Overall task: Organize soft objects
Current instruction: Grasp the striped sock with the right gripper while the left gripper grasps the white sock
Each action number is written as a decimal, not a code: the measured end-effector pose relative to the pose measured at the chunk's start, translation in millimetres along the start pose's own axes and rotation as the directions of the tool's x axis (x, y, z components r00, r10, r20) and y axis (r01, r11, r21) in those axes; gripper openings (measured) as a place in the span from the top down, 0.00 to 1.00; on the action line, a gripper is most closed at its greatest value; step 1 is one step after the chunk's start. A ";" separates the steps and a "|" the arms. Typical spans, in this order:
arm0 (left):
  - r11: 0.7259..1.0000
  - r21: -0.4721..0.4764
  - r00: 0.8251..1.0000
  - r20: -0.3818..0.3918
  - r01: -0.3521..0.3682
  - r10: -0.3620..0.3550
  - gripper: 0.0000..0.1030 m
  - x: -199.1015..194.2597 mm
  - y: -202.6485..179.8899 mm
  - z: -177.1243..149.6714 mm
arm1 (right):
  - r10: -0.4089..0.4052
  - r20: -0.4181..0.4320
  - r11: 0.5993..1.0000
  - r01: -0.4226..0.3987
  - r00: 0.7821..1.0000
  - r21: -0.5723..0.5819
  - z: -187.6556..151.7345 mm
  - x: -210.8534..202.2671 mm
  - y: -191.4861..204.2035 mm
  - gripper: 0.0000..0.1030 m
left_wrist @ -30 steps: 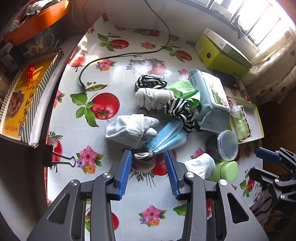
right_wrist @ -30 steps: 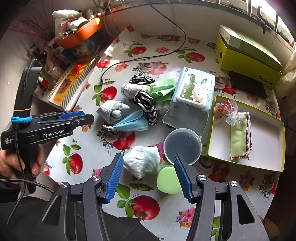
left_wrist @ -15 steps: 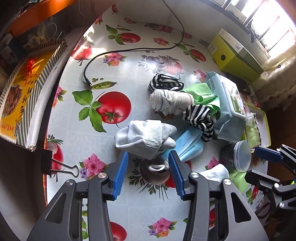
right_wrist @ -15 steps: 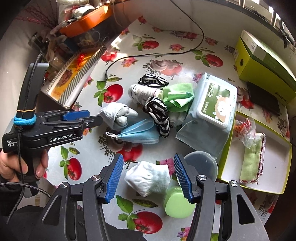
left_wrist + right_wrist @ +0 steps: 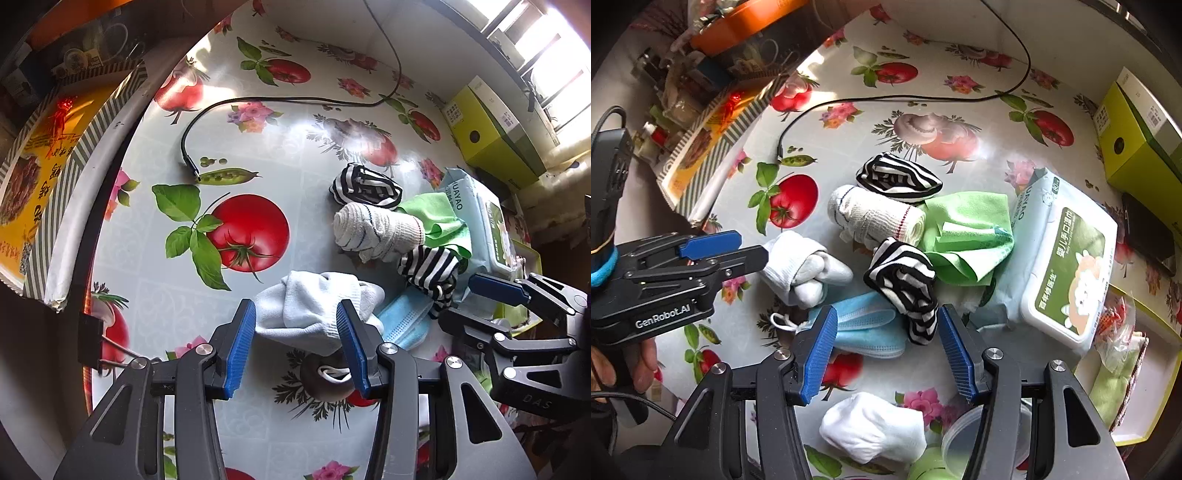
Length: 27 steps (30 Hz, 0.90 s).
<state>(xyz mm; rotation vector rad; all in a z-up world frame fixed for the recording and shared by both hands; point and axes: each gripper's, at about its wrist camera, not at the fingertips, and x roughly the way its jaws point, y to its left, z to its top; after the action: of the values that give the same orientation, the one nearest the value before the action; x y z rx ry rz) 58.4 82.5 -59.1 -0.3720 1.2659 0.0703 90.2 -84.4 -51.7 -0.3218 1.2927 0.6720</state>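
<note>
My left gripper (image 5: 295, 343) points steeply down at the tabletop (image 5: 236, 122), its jaws spread wide on either side of the pale blue-white rolled sock (image 5: 314, 310), the near edge of the bundle lying between the blue pads; I cannot tell whether the pads touch it, and they do not squeeze it. The log of my own motion shows these jaws opened further a moment ago and now stand at their widest. My right gripper (image 5: 886, 350) has its jaws partly apart and holding nothing, hovering over the light blue face mask (image 5: 864, 328) and the lower end of a black-and-white striped sock (image 5: 905, 288). Nearer to me than those lies a white sock bundle (image 5: 871, 432). Farther off sit a rolled white ribbed sock (image 5: 875, 218), a second striped sock (image 5: 897, 179) and a green cloth (image 5: 967, 236), with a pack of wet wipes (image 5: 1063, 269) on the right.
</note>
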 end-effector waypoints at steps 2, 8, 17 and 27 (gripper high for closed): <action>1.000 -0.010 1.000 -0.005 0.002 -0.002 0.55 3.2 1.7 0.9 | 0.000 -0.011 1.000 0.000 1.000 -0.005 5.0 8.5 -0.4 0.45; 1.000 -0.022 1.000 -0.025 0.012 -0.012 0.55 12.0 1.4 -0.4 | -0.019 -0.038 0.999 0.018 0.999 -0.028 14.1 30.1 -1.5 0.54; 0.999 -0.033 0.999 -0.035 0.026 -0.027 0.55 18.8 -0.9 -2.8 | -0.001 0.022 1.000 0.001 1.000 -0.017 8.7 7.2 -12.4 0.89; 0.999 -0.020 0.997 -0.059 0.044 -0.045 0.42 32.9 -9.8 -0.5 | 0.025 0.101 0.999 -0.028 0.995 0.036 -11.0 -38.4 -16.8 0.89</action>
<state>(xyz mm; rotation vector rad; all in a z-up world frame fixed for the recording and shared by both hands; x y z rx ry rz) 70.6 68.1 -87.8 -0.4209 1.3156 0.0337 87.5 -114.3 -20.4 -0.2374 1.2138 0.6772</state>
